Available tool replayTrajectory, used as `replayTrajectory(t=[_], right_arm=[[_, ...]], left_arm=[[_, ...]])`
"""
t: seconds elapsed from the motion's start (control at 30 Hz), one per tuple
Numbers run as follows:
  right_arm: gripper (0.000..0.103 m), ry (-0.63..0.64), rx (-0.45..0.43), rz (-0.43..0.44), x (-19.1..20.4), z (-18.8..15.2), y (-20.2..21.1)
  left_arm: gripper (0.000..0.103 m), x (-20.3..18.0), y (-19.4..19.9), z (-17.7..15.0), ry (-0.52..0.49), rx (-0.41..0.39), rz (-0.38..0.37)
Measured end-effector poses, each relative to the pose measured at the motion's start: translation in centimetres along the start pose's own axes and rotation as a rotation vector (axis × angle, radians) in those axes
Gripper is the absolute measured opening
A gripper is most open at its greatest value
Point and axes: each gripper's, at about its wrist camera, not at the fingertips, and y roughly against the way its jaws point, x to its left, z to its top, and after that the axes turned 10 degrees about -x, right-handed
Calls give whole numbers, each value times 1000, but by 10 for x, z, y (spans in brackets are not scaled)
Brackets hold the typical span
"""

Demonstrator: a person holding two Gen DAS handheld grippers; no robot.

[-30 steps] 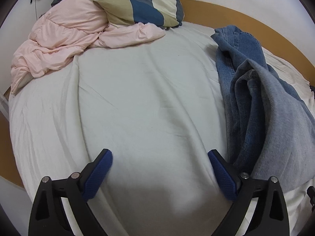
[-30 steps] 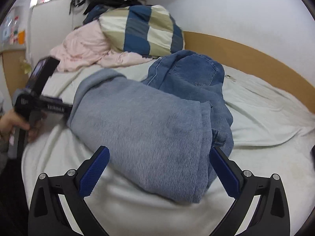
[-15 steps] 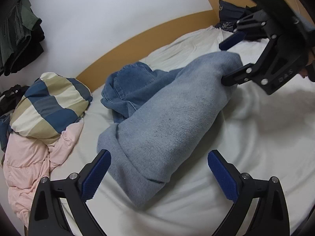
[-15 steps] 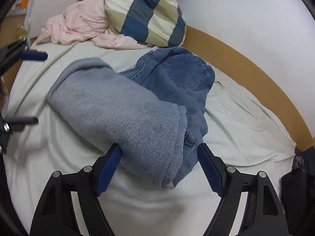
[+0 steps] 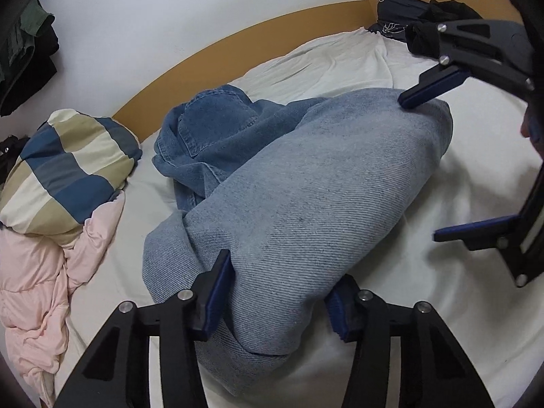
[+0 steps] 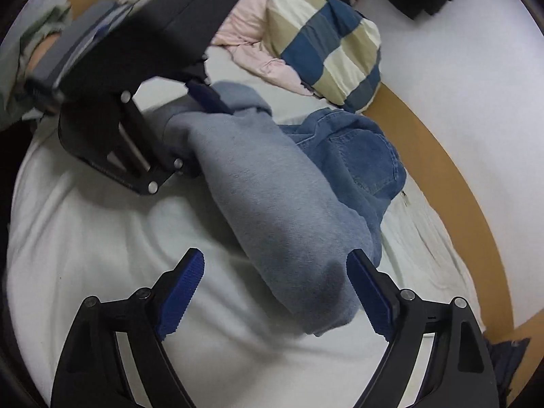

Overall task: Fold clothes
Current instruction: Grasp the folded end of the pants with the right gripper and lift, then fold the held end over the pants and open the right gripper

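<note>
Left wrist: ribbed blue pads [image 5: 217,282] closing on twill-textured jeans [image 5: 306,197].

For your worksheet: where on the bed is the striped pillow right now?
In the left wrist view the striped pillow lies at the left, by the wooden headboard, on top of the pink quilt and left of the jeans.

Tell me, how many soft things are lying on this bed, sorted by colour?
Blue denim: 1, the jeans, one end between the closing left gripper fingers.
Pink: 1, the crumpled quilt.
Striped blue, cream and tan: 1, the pillow.
Dark: 1 heap of dark clothes at the far corner; how many pieces it holds I cannot tell.
Total: 4.
</note>
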Motion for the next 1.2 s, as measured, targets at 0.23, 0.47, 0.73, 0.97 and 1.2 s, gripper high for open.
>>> replayTrajectory(t=[0.23, 0.47, 0.73, 0.97, 1.2], right_arm=[[64, -27, 85, -40, -9, 1, -33], [34, -62, 45, -20, -9, 3, 9], [33, 1, 74, 167, 3, -1, 98], [34, -76, 91, 194, -26, 11, 87], [67, -273, 15, 41, -86, 21, 46]], left_arm=[[42, -6, 13, 4, -14, 4, -9], [40, -26, 84, 5, -120, -52, -167], [41, -26, 113, 15, -180, -53, -384], [52, 38, 76, 42, 74, -51, -386], [83, 86, 16, 46, 404, -59, -170]])
